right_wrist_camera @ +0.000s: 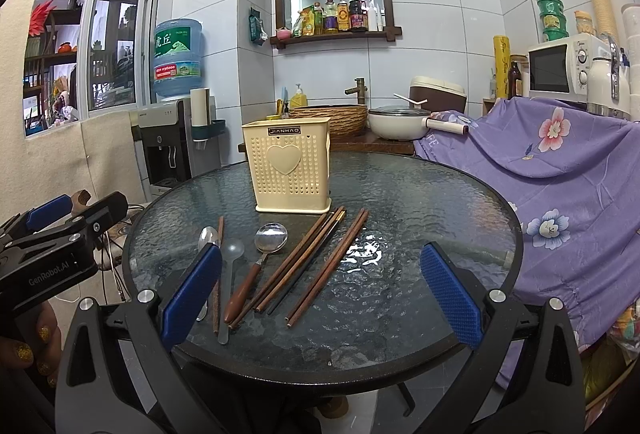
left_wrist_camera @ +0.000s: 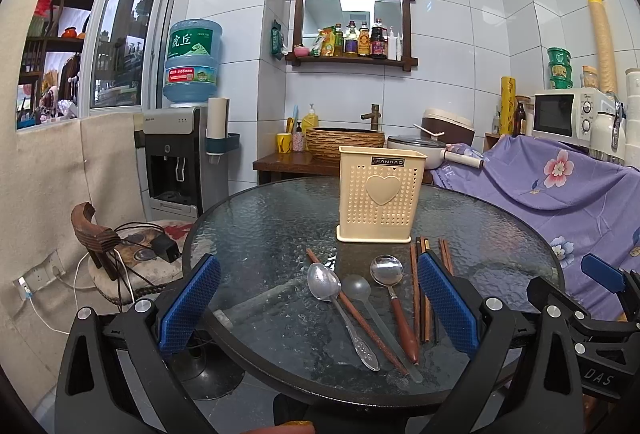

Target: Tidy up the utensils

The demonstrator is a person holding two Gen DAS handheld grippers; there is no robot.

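Both grippers spread and empty, spoons and chopsticks waiting on the glass table (right_wrist_camera: 420, 194).

We'd take the wooden-handled spoon (right_wrist_camera: 256, 262) with our right gripper (right_wrist_camera: 320, 286) by mid-handle, left gripper (left_wrist_camera: 318, 298) idle, then drop it upright into the cream holder (right_wrist_camera: 290, 170) behind.

Left claw (left_wrist_camera: 318, 298) gapes above 3 spoons (left_wrist_camera: 386, 270) before cream holder (left_wrist_camera: 379, 194).

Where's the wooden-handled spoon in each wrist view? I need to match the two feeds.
Left wrist: wooden-handled spoon right of centre, bowl toward the cream holder.
Right wrist: spoon left of centre, beside the long chopsticks.
Shared landmark: the cream holder with its heart, standing behind the utensils.
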